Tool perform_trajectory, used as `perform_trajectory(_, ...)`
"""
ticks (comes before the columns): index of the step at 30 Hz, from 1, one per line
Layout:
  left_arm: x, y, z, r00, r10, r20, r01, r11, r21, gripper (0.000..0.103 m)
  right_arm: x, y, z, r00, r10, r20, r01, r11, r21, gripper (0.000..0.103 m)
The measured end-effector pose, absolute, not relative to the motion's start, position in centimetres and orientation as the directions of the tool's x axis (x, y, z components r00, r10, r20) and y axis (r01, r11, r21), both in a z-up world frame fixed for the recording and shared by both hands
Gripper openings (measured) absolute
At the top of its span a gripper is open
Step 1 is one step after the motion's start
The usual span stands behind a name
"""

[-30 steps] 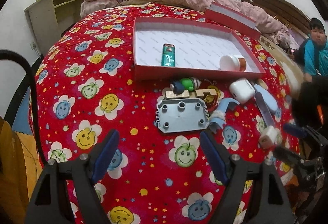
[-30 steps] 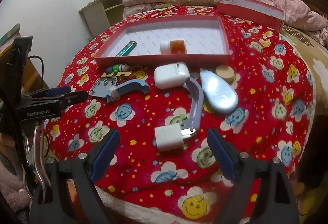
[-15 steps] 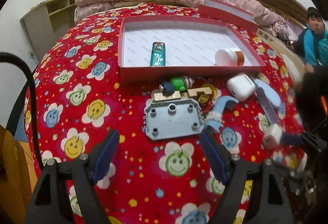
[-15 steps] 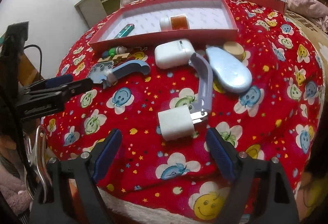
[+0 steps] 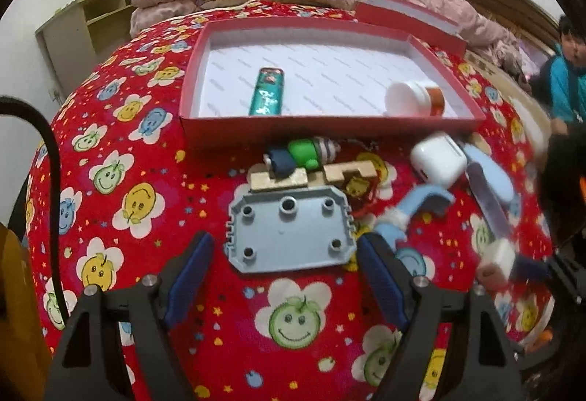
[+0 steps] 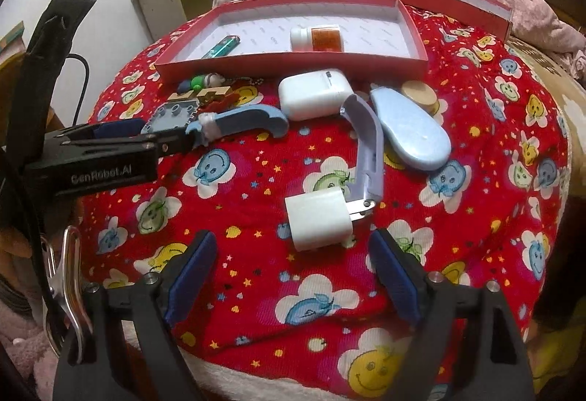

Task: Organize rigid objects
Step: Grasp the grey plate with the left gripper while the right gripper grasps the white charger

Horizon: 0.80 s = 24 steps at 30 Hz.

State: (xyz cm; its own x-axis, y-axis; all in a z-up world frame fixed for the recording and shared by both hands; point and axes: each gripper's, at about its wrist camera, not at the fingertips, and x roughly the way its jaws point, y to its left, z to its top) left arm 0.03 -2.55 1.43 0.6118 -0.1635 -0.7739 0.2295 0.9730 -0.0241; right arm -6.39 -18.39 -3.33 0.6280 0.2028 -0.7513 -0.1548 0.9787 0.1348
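Right gripper [image 6: 293, 250] spread wide, white charger cube [image 6: 318, 219] just ahead between its blue fingers [image 6: 192, 267]. Lilac clipper [image 6: 366, 155] touches cube. Left gripper [image 6: 172, 139] at grey plate [image 6: 172, 117]. Red tray [image 6: 293, 62] behind.

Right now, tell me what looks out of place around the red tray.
Only the green lighter and the pill bottle, lying on its side, are in the red tray. The grey plate, white case and white charger lie scattered on the blanket, in front.
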Motion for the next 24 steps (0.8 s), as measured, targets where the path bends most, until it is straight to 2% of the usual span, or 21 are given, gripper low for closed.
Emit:
perform_trajectory(9, 0.8, -3.0, 1.3, 0.628, -0.133, -0.767, 0.207, 0.978, 0.0, 0.087, -6.5, -18.6, -3.4, 0.643, 0.212, -0.736, -0.153, 0.977, 0.148, 0.087)
perform_trajectory(15, -0.1, -2.8, 1.3, 0.634, -0.13, -0.762, 0.221, 0.975, 0.018, 0.079, -6.6, -19.1, -3.1, 0.652, 0.214, -0.727, -0.146, 0.977, 0.157, 0.079)
perform_trajectory(17, -0.6, -2.7, 1.2, 0.637, -0.133, -0.759, 0.23, 0.973, 0.022, 0.073, -6.5, -19.0, -3.0, 0.654, 0.214, -0.726, -0.149, 0.977, 0.153, 0.073)
perform_trajectory(20, -1.1, -2.3, 1.2, 0.631, -0.146, -0.762, 0.246, 0.969, 0.019, 0.073, -6.4, -19.0, -2.9, 0.66, 0.201, -0.724, -0.142, 0.98, 0.142, 0.058)
perform_trajectory(22, -1.4, -2.0, 1.3, 0.626, -0.155, -0.764, 0.25, 0.968, 0.008, 0.073, -6.3, -19.0, -2.8, 0.665, 0.186, -0.723, -0.132, 0.983, 0.131, 0.041)
perform_trajectory(24, -1.7, -1.6, 1.4, 0.619, -0.167, -0.767, 0.25, 0.968, -0.009, 0.073, -6.2, -19.2, -2.8, 0.666, 0.194, -0.72, -0.13, 0.981, 0.144, 0.039)
